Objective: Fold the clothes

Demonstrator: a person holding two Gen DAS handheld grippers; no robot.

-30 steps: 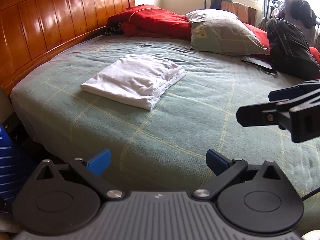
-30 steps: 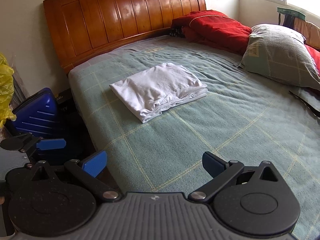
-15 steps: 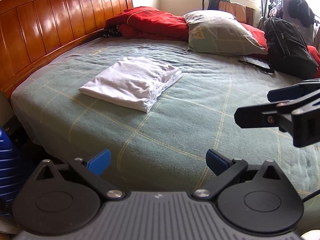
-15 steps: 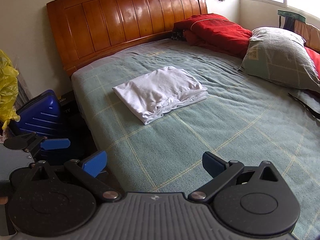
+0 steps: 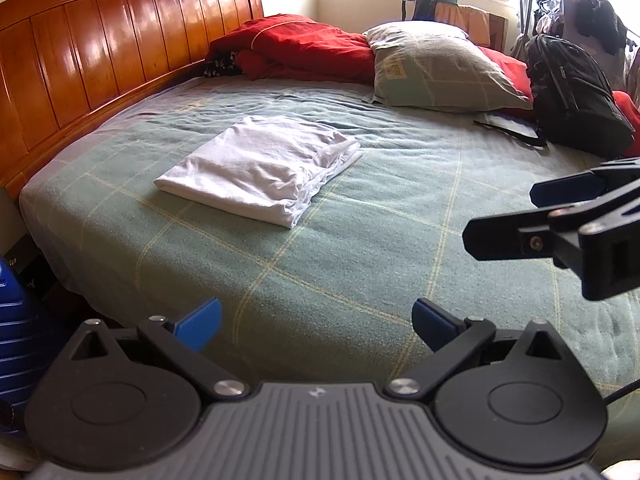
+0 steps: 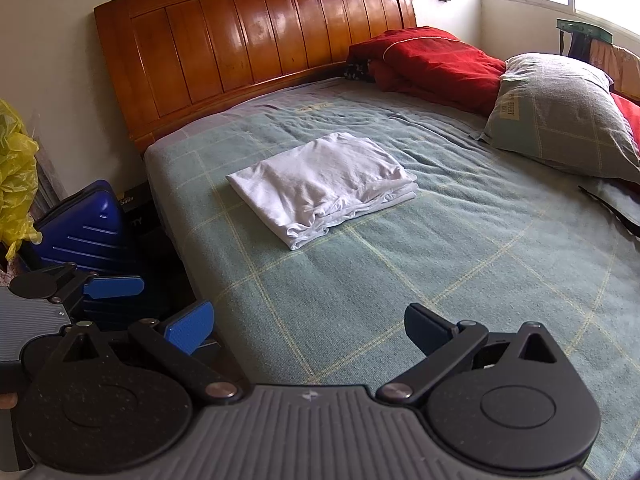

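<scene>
A white garment [image 5: 260, 168] lies folded in a neat rectangle on the green checked bedspread [image 5: 360, 248], toward the headboard side; it also shows in the right wrist view [image 6: 324, 186]. My left gripper [image 5: 316, 322] is open and empty, held back near the bed's front edge, well short of the garment. My right gripper [image 6: 306, 328] is open and empty, also back from the garment. The right gripper's fingers [image 5: 560, 216] show from the side at the right of the left wrist view. The left gripper's blue pad [image 6: 114, 287] shows at the left of the right wrist view.
A wooden headboard [image 6: 256, 48] runs along the far left. A red blanket [image 5: 304, 52], a grey pillow [image 5: 444, 68] and a black backpack [image 5: 576, 92] lie at the far end of the bed. A blue suitcase [image 6: 80, 232] and a yellow bag [image 6: 16, 176] stand beside the bed.
Both grippers have drawn slightly back and shifted, so the folded garment sits a little farther off in each view. Both stay open and empty. The garment has not moved.
</scene>
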